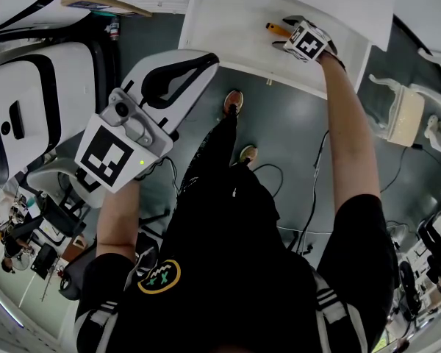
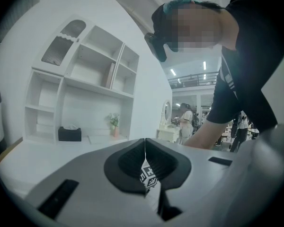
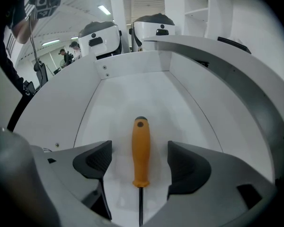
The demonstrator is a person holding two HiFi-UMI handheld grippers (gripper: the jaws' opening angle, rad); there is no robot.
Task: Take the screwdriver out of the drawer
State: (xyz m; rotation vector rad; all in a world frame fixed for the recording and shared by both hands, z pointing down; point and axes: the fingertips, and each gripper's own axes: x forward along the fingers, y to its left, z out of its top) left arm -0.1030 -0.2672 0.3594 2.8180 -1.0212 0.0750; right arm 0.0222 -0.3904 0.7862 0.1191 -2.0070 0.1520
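Observation:
An orange-handled screwdriver (image 3: 141, 150) with a dark shaft lies flat on the floor of the open white drawer (image 3: 132, 91). In the head view the screwdriver (image 1: 277, 29) sits near the drawer's (image 1: 220, 28) right end. My right gripper (image 3: 141, 163) points steeply down into the drawer and is open. Its dark pads (image 3: 98, 161) stand on either side of the handle with a gap on each side. In the head view the right gripper (image 1: 288, 38) hides most of the tool. My left gripper (image 1: 203, 60) is held level out in front of the drawer, jaws shut on nothing, tips touching (image 2: 145, 140).
The drawer's front edge carries a small knob (image 1: 269, 82). Cables (image 1: 309, 190) trail across the dark floor by the person's feet. A white chair (image 1: 400, 112) stands at the right and white-and-black furniture (image 1: 37, 87) at the left. A white shelf unit (image 2: 80, 93) fills the left gripper view.

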